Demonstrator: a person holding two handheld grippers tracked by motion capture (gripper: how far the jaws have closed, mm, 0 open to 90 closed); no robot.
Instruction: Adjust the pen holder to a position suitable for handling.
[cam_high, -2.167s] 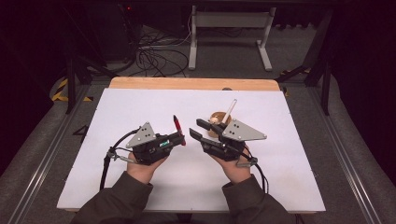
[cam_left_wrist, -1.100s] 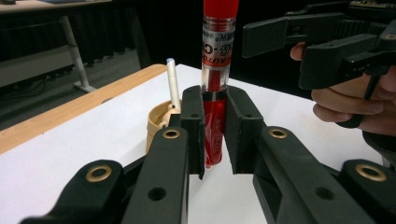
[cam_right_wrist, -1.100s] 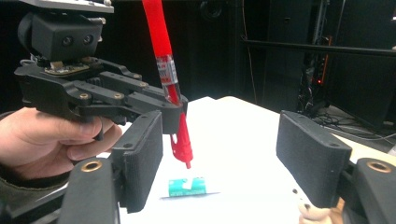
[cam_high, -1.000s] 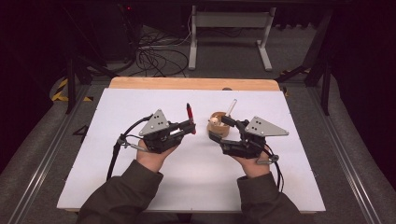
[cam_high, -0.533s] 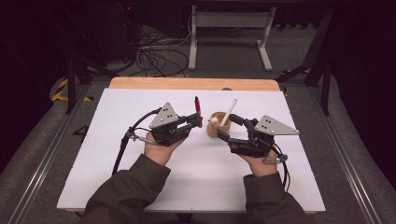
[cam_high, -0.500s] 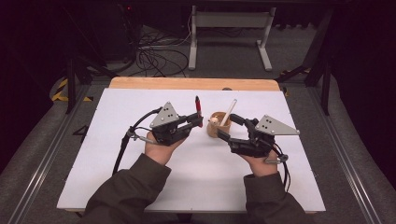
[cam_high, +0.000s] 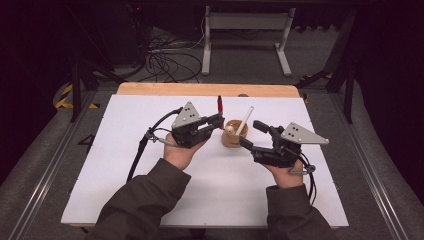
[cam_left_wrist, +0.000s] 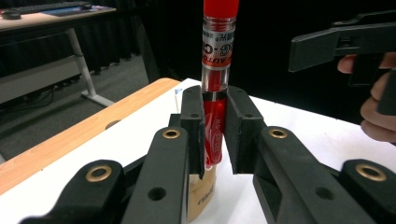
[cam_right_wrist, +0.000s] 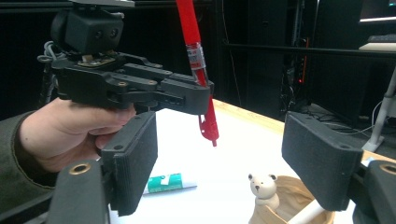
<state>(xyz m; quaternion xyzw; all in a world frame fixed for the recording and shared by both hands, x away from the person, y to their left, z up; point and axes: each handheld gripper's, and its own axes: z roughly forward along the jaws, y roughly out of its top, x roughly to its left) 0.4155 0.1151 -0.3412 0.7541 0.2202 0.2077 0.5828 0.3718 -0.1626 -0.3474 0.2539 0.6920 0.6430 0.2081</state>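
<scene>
1. Olive-green sleeves come in from the near edge of the white table top (cam_high: 150, 200), one forearm on each side, both hands held above the board.
2. My right gripper (cam_high: 252, 134) sits right of centre, angled toward the far left, its jaws spread wide with nothing between the pads (cam_right_wrist: 135, 158). They have just been opening a little further. Its tips stand just beside the small round wooden cup (cam_high: 234, 136) without holding it.
3. My left gripper (cam_high: 218, 120) lies left of centre and points right, clenched on the red pen with a clear barrel and printed label (cam_left_wrist: 215, 88). The pen stands nearly upright in the jaws, clip end down and the rest rising above the jaws. It hangs in the air just to the far left of the cup, not yet over its mouth.
4. Inside the cup I see a little white bear figure (cam_right_wrist: 263, 188) and a pale stick (cam_high: 244, 121) leaning out toward the far right.
5. A white tube with a green label (cam_right_wrist: 169, 182) lies flat on the board beyond my right jaws.
6. As I judge it, I am carrying the pen to the cup to stand it inside. Next I must shift it right until it is over the opening, keep it upright, lower it clear of the bear and stick, then let go.
</scene>
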